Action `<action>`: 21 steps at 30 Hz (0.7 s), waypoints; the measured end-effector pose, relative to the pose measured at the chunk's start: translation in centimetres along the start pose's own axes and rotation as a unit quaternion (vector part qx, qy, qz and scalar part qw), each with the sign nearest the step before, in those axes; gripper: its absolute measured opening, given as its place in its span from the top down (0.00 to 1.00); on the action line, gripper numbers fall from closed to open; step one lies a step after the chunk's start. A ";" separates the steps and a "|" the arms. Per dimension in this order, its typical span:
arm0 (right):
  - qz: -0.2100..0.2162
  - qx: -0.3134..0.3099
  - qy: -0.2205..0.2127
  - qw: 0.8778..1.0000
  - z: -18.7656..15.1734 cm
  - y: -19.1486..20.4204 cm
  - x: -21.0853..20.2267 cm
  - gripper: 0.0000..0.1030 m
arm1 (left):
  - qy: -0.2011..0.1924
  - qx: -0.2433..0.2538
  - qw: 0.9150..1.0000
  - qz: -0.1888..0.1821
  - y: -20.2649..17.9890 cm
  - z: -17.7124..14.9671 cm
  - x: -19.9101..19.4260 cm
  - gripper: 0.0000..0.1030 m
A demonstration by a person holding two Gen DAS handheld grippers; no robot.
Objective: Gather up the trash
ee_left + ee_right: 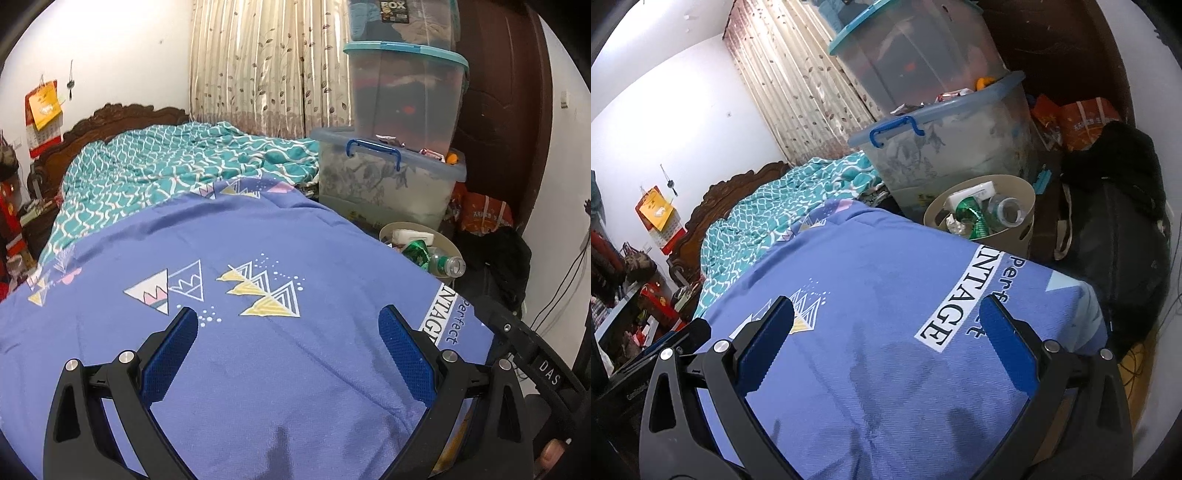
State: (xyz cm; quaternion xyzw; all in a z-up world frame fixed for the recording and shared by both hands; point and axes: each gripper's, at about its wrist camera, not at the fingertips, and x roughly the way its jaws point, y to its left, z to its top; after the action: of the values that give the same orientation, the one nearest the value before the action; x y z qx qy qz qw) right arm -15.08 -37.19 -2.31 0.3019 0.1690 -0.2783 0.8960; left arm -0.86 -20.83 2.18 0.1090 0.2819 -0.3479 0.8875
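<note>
A beige trash bin (1027, 227) stands on the floor past the bed's far right corner; it also shows in the left wrist view (388, 230). It holds a clear plastic bottle (1006, 212), a green wrapper (971, 214) and a white carton (971, 194). In the left wrist view the bottle (448, 264) sticks out over the rim. My left gripper (290, 319) is open and empty above the blue bedsheet (258, 369). My right gripper (886, 308) is open and empty above the same bedsheet (871, 266).
Clear storage boxes (388, 177) with blue lids are stacked beside the bed, near a curtain (266, 66). A teal quilt (166, 166) lies at the head of the bed. A black bag (1115, 251) and orange bags (1082, 122) sit on the floor at right.
</note>
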 end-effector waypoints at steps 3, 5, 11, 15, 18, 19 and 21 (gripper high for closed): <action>0.006 -0.013 -0.009 1.000 0.0 0.5 -0.4 0.04 | -0.007 0.010 1.000 0.017 -0.4 0.1 -0.4 0.08; 0.011 -0.021 -0.015 1.000 0.0 0.9 -0.7 0.04 | -0.005 0.016 1.000 0.016 -0.5 0.1 -0.5 0.08; 0.018 -0.038 -0.035 0.999 0.1 1.6 -1.6 0.04 | 0.002 0.021 1.000 0.010 -0.6 0.2 -0.9 0.08; 0.019 -0.036 -0.033 0.999 0.2 1.6 -1.7 0.03 | 0.000 0.022 1.000 0.017 -0.6 0.2 -1.1 0.08; 0.019 -0.034 -0.031 0.999 0.2 1.6 -1.8 0.04 | -0.002 0.021 1.000 0.020 -0.5 0.2 -1.4 0.08; 0.019 -0.033 -0.031 0.999 0.2 1.6 -1.9 0.04 | -0.003 0.020 1.000 0.021 -0.4 0.2 -1.5 0.08; 0.020 -0.035 -0.032 0.999 0.3 1.6 -1.8 0.03 | -0.004 0.022 0.999 0.028 -0.4 0.2 -1.6 0.08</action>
State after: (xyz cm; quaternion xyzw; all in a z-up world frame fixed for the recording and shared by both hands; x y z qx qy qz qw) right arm -15.53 -35.56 -0.54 0.2649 0.1432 -0.2639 0.9163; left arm -2.00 -20.27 3.27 0.1350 0.2670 -0.3292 0.8956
